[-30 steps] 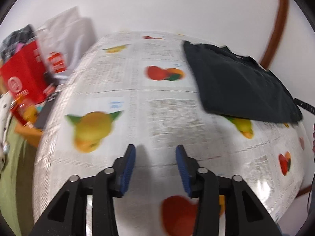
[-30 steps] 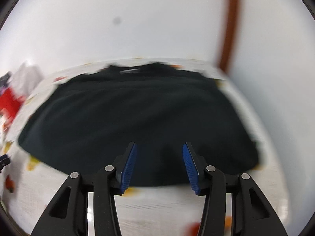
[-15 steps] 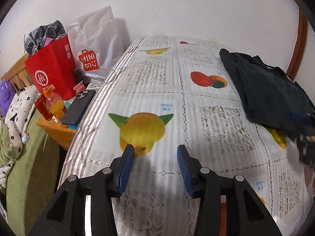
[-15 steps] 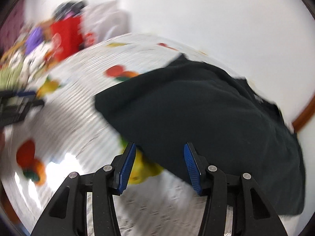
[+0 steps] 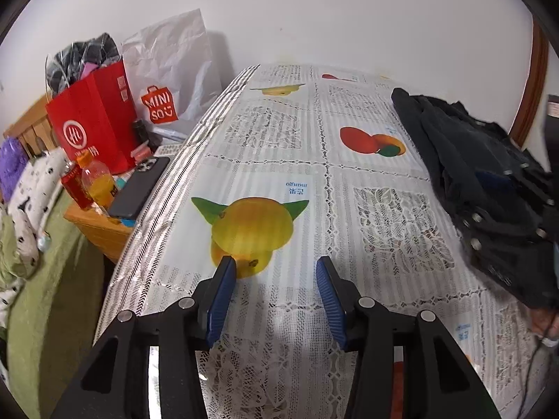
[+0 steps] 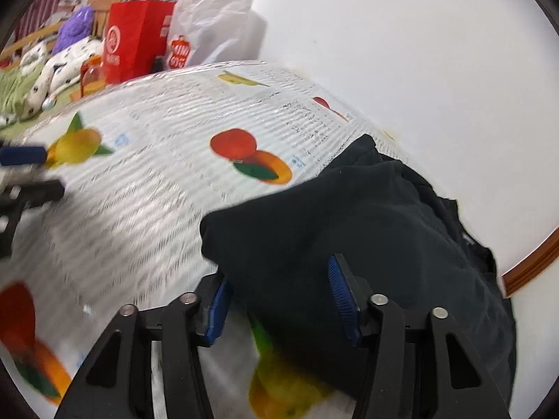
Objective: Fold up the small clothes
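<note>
Since a second ago, the right gripper (image 6: 279,296) has swung sideways from facing the middle of the dark garment (image 6: 367,244) to its near left corner, and the left wrist view has sharpened and turned to show the clutter beside the table. Now the right gripper points slanting downward with its jaws closing; the garment's corner lies between the blue pads (image 6: 340,295), and the left pad is partly hidden behind the cloth edge. Whether the pads already press the fabric cannot be told. This view is blurred.

From the left wrist, the left gripper (image 5: 276,293) tilts down over the fruit-printed tablecloth (image 5: 279,181), just short of a yellow mango print (image 5: 251,230). Its jaws are spread and opening with nothing between them. The dark garment (image 5: 471,160) lies crumpled along the table's right side, near the wall, with the right gripper (image 5: 503,206) against it. Off the table's left edge stand a red bag (image 5: 91,115), a white bag (image 5: 167,76), a phone (image 5: 139,188) and drink bottles (image 5: 94,181).
</note>
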The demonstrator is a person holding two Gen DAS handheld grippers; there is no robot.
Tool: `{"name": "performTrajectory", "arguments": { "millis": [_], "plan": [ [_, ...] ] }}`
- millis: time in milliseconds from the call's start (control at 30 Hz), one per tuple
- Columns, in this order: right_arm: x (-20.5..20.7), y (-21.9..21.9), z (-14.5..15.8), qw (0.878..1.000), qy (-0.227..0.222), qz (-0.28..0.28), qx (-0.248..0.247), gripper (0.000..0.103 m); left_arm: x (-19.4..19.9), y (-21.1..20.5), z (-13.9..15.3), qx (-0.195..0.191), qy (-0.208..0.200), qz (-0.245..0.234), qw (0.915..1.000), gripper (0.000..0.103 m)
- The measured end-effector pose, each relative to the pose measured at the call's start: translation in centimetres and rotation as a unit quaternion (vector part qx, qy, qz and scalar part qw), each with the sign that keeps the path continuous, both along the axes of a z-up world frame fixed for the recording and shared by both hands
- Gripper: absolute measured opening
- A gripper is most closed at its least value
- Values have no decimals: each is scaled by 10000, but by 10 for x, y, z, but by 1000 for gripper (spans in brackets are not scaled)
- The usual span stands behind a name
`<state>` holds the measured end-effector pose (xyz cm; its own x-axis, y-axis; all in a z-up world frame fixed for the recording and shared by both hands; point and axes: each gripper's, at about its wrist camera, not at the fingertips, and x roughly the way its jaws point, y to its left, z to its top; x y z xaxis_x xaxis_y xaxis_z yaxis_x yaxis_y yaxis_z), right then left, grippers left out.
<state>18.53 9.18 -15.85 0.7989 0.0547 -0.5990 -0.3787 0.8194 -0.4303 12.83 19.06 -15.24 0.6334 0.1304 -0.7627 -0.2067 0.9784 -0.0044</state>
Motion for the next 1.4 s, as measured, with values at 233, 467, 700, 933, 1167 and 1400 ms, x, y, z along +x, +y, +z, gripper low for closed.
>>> {"name": "performTrajectory", "arguments": {
  "millis": [233,467,700,933,1167,1400],
  "plan": [
    [15,-13,23,9983,30,-138,559,14,2,-11,2,91,21,-156,9998,46],
    [1,-134,115,9644,-533,-373,2562,13,12,-50,24,-43,-118,-596,9981,46],
    [-17,-326,117,8883,-826,-1477,4270,14,30,-120,46,-223,-408,-1418,9888,46],
    [-33,-433,24,8467,-15,-2518,4687,16,53,-198,38,-864,-175,-2245,9705,46],
    [-51,-433,22,8814,-263,-2625,3918,37,65,-271,23,-1052,187,-2967,9490,46],
    [-36,-445,19,8885,-239,-2508,3835,53,68,-324,11,-867,379,-3430,9346,55]
  ]
}}
